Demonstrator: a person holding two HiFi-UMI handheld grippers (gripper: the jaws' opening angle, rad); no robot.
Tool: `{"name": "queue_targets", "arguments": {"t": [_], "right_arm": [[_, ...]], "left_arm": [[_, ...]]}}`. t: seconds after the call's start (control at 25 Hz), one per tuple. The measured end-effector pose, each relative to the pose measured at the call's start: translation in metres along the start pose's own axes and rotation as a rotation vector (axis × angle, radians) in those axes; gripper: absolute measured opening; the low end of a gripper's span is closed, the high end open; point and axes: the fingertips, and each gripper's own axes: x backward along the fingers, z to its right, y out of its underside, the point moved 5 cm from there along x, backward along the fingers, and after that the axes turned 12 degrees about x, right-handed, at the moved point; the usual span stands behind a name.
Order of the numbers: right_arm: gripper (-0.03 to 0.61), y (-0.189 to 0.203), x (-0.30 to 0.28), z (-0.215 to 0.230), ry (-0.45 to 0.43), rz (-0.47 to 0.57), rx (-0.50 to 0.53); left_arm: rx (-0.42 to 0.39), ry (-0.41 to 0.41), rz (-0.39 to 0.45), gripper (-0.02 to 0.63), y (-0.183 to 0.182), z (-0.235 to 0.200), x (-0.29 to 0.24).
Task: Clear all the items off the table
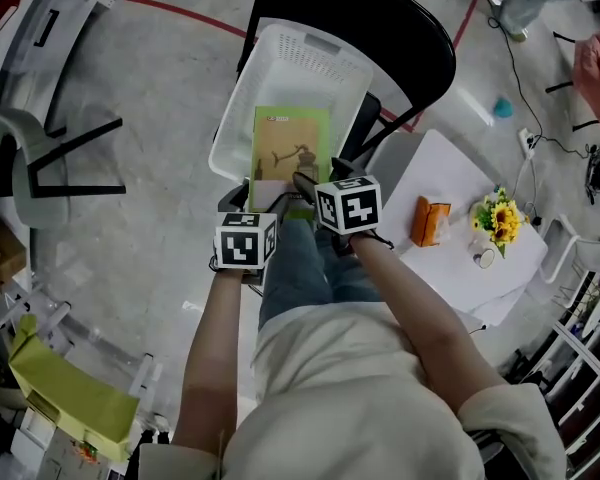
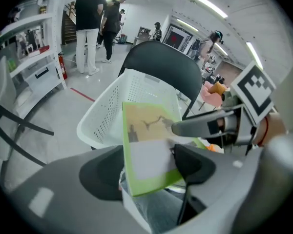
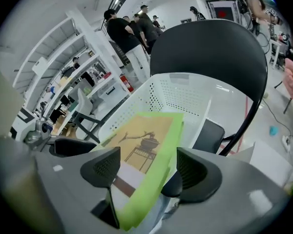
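- The left gripper point(image 2: 149, 167) is clamped across the near end of a green book point(image 1: 290, 148), with one dark pad against each long edge.
- The right gripper point(image 3: 149, 172) has its jaws spread. The same book runs slantwise between them, and a gap shows beside the right-hand pad, so this one grips nothing.
- The book's far end lies inside a white basket point(image 1: 280, 43). Its near end sticks out over the near rim, above the person's jeans point(image 1: 300, 268).
- The book is thin and flat, with a lime-green border.
- Its cover has a tan panel with a dark silhouette of a pot-like shape on a slim stand, plus a branch. Below that is a white band with a dark brown stripe.
- A small line of print sits at the top of the cover, too small to read.
- The basket is plastic, rectangular with rounded corners, and its walls are pierced by rows of small holes. It sits on a black chair point(image 1: 410, 28) with a curved back.
- Both grippers have smooth grey bodies and textured black oval pads point(image 3: 100, 167).
- Beside the chair, a white table point(image 1: 450, 178) holds an orange carton point(image 1: 430, 221) and a small bunch of sunflowers point(image 1: 500, 218).
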Motion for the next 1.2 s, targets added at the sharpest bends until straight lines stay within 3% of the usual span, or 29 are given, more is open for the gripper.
{"name": "queue_targets", "arguments": {"t": [0.16,0.36,1.2], "right_arm": [[0.345,-0.002,0.003,-0.001,0.014,0.008,0.042],[0.345,-0.004,0.009,-0.004,0.008,0.025,0.05],[0.316,-0.007,0.043,-0.018,-0.015,0.083,0.101]], "left_arm": [[0.048,-0.008,0.066,0.327,-0.018,-0.005,0.006],[0.028,-0.024,0.091,0.307,-0.029,-0.008,0.015],[0.035,-0.012,0.126,0.276,-0.01,0.026,0.039]]}}
